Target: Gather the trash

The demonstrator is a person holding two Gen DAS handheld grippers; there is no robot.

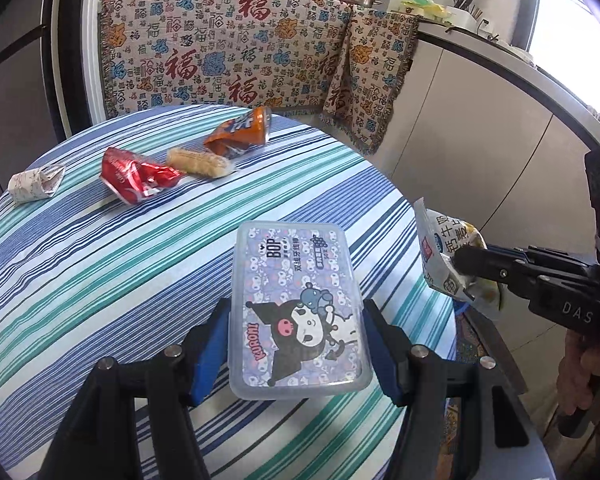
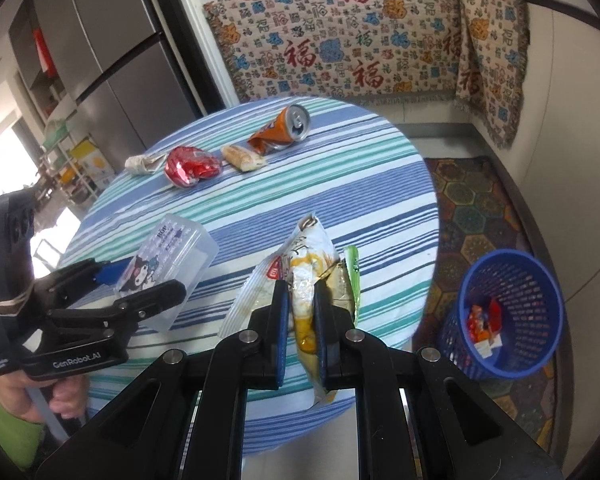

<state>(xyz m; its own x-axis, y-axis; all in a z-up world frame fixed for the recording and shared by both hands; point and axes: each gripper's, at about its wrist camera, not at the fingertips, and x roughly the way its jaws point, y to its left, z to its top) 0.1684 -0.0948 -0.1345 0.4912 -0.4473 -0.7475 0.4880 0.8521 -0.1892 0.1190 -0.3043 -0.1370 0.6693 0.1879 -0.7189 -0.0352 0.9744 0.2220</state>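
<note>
Left hand-held gripper [image 1: 298, 346] is clamped on a clear plastic box [image 1: 296, 312] above the striped worktop [image 1: 100, 260]; right hand-held gripper [image 2: 301, 300] pinches a snack wrapper [image 2: 306, 264], blue wastebasket [image 2: 504, 312] on the floor nearby

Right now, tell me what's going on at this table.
A person is clearing trash. The left hand-held gripper clamps a clear plastic box, and the right hand-held gripper pinches a crumpled snack wrapper. Two crushed cans and other scraps lie on the striped table. A blue basket stands on the floor.

"KUROMI" and "BOP" on plastic box [image 1: 298, 312], "GenRobot.AI" on left tool [image 2: 140, 284], "福" on blanket [image 1: 236, 48]
</note>
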